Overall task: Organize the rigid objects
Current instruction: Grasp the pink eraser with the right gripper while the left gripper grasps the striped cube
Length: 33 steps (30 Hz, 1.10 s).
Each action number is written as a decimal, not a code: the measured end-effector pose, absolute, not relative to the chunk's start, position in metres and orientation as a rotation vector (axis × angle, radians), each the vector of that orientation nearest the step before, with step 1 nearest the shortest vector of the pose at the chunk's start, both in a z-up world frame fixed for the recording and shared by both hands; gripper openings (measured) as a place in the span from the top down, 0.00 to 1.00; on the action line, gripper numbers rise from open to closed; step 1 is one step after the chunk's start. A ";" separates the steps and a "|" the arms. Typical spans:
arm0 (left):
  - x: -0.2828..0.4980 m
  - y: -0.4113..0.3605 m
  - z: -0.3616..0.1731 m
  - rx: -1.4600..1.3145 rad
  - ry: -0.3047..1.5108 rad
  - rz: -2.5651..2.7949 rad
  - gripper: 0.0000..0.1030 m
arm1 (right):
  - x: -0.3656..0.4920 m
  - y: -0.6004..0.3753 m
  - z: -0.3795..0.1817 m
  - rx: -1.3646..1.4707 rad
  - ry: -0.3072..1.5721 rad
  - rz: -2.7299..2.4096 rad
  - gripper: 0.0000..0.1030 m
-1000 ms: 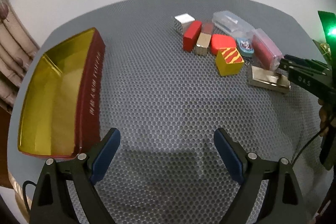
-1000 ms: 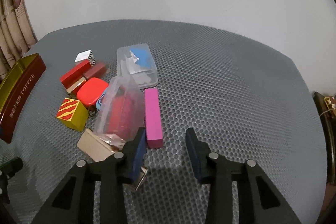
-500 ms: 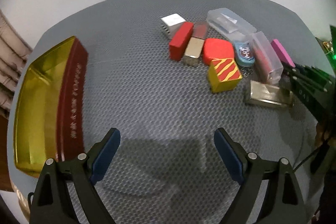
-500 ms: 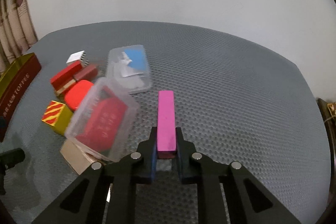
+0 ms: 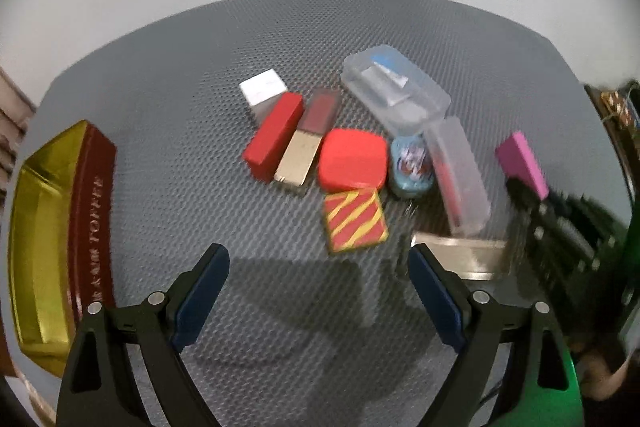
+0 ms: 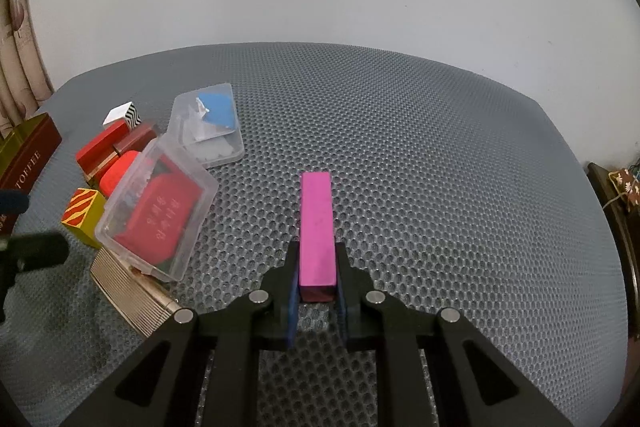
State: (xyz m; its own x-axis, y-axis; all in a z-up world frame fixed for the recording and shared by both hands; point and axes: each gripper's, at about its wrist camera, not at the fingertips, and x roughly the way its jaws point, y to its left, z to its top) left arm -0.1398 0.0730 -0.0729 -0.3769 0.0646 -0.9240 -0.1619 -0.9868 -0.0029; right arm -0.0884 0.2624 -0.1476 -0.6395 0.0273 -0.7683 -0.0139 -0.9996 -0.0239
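Note:
My right gripper [image 6: 318,291] is shut on the near end of a long pink block [image 6: 316,227], which points away from me over the grey mat; the same pink block [image 5: 522,163] shows at the right in the left wrist view. My left gripper [image 5: 316,291] stands open above bare mat, just short of a yellow block with red stripes [image 5: 355,218]. Beyond it lie a red rounded piece [image 5: 353,159], a red box [image 5: 274,135], a gold and maroon tube [image 5: 307,143] and a white cube [image 5: 263,89]. A gold-lined red tin [image 5: 48,239] sits at the far left.
Two clear plastic cases [image 6: 208,127] [image 6: 158,215], one with blue and white pieces and one with a red item, lie left of the pink block. A ribbed gold bar [image 6: 132,293] lies near my right gripper. A small blue round charm [image 5: 412,167] rests among the pile.
My right gripper closed on the pink block, which now points straight ahead between its pads. My left gripper moved right toward the pile; the tin slid to the left edge of its view.

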 end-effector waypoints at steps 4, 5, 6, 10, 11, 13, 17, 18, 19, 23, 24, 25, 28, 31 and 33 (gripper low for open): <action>-0.156 0.075 -0.076 -1.729 0.073 2.475 0.21 | -0.086 0.260 -0.148 -1.323 -0.028 2.823 0.86; -0.160 0.075 -0.078 -1.746 0.058 2.461 0.26 | -0.085 0.259 -0.148 -1.324 -0.031 2.822 0.86; -0.163 0.075 -0.079 -1.764 0.054 2.451 0.33 | -0.085 0.258 -0.148 -1.324 -0.032 2.822 0.86; -0.175 0.073 -0.083 -1.812 0.007 2.417 0.42 | -0.082 0.257 -0.149 -1.326 -0.023 2.824 0.86; -0.178 0.073 -0.083 -1.819 0.000 2.406 0.44 | -0.081 0.256 -0.149 -1.326 -0.022 2.824 0.85; -0.183 0.074 -0.083 -1.827 -0.009 2.391 0.50 | -0.081 0.260 -0.148 -1.326 -0.022 2.824 0.86; -0.189 0.076 -0.084 -1.834 -0.002 2.375 0.54 | -0.078 0.261 -0.149 -1.326 -0.024 2.823 0.85; -0.190 0.076 -0.085 -1.835 -0.002 2.371 0.57 | -0.078 0.260 -0.149 -1.327 -0.022 2.824 0.85; -0.191 0.076 -0.086 -1.835 -0.005 2.362 0.57 | -0.077 0.260 -0.149 -1.327 -0.020 2.824 0.85; -0.198 0.074 -0.088 -1.846 -0.062 2.336 0.61 | -0.077 0.261 -0.149 -1.327 -0.020 2.824 0.85; -0.200 0.074 -0.088 -1.844 -0.067 2.333 0.63 | -0.077 0.262 -0.149 -1.327 -0.021 2.824 0.85; -0.201 0.074 -0.087 -1.839 -0.069 2.328 0.67 | -0.076 0.265 -0.149 -1.327 -0.021 2.824 0.85; -0.203 0.073 -0.084 -1.820 -0.067 2.317 0.72 | -0.074 0.269 -0.148 -1.328 -0.020 2.824 0.85; -0.204 0.068 -0.082 -1.822 -0.071 2.313 0.72 | -0.074 0.274 -0.147 -1.328 -0.020 2.824 0.85; -0.205 0.065 -0.080 -1.820 -0.072 2.311 0.73 | -0.074 0.271 -0.148 -1.328 -0.022 2.823 0.85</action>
State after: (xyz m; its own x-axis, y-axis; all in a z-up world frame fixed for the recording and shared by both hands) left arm -0.2048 0.0650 -0.0801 -0.2225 0.1850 -0.9572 -0.1250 -0.9791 -0.1601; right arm -0.0739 0.2710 -0.1477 -0.6377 0.0254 -0.7699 -0.0136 -0.9997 -0.0217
